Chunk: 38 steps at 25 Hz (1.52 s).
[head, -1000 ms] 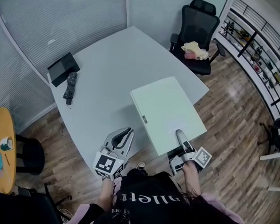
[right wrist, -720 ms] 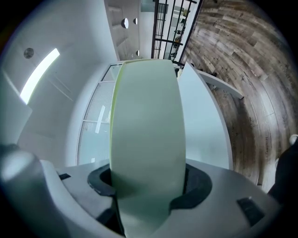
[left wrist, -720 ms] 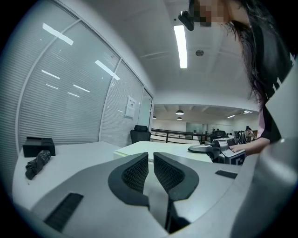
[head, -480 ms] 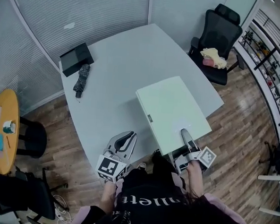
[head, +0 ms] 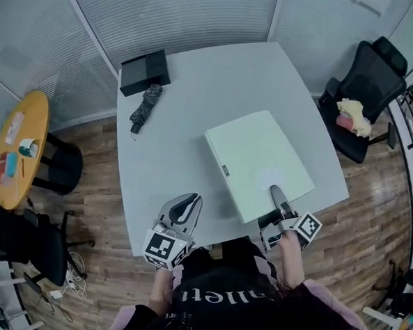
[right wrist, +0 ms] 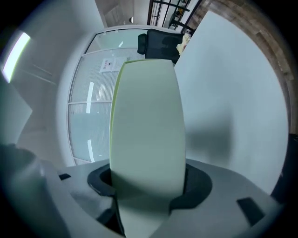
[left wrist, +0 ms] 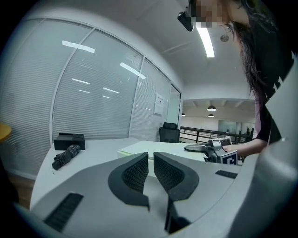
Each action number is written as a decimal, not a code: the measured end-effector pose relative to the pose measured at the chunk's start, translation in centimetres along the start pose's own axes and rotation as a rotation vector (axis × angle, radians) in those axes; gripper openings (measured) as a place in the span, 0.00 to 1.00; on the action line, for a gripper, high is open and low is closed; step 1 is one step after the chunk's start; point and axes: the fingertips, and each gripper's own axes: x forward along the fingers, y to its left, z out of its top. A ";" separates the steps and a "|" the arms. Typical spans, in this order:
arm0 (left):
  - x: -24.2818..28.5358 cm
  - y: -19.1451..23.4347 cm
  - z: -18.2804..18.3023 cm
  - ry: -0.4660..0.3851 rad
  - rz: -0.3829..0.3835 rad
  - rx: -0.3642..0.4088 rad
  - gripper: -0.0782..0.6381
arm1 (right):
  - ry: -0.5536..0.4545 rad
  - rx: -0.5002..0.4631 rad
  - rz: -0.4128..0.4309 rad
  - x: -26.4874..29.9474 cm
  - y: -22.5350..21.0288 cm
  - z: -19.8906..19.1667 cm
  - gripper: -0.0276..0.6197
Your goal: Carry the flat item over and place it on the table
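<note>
The flat item (head: pixel 255 164) is a wide pale green box with a small dark tag on its left edge. My right gripper (head: pixel 280 200) is shut on its near edge, one finger lying on top, and holds it level just over the right part of the grey table (head: pixel 189 111), where it casts a shadow. In the right gripper view the box (right wrist: pixel 146 125) fills the space between the jaws of that gripper (right wrist: pixel 146 186). My left gripper (head: pixel 183 205) hovers over the table's near edge, shut and empty; its pads (left wrist: pixel 137 169) nearly touch.
A black box (head: pixel 144 72) and a folded black umbrella (head: pixel 144 106) lie at the table's far left. A black office chair (head: pixel 360 100) with cloth on its seat stands at the right. A round orange side table (head: pixel 19 149) is at the left.
The box was hanging past the table's right corner and now sits almost wholly over the tabletop. Both grippers keep the same hold and spacing while the view swings round the table.
</note>
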 end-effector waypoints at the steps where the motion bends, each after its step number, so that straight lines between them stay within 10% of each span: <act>1: 0.3 0.1 0.1 0.003 0.018 -0.002 0.18 | 0.017 0.001 -0.002 0.9 -0.1 0.5 0.48; 38: 5.0 2.8 0.2 0.065 0.207 0.017 0.18 | 0.081 0.015 -0.134 23.5 -6.7 8.0 0.48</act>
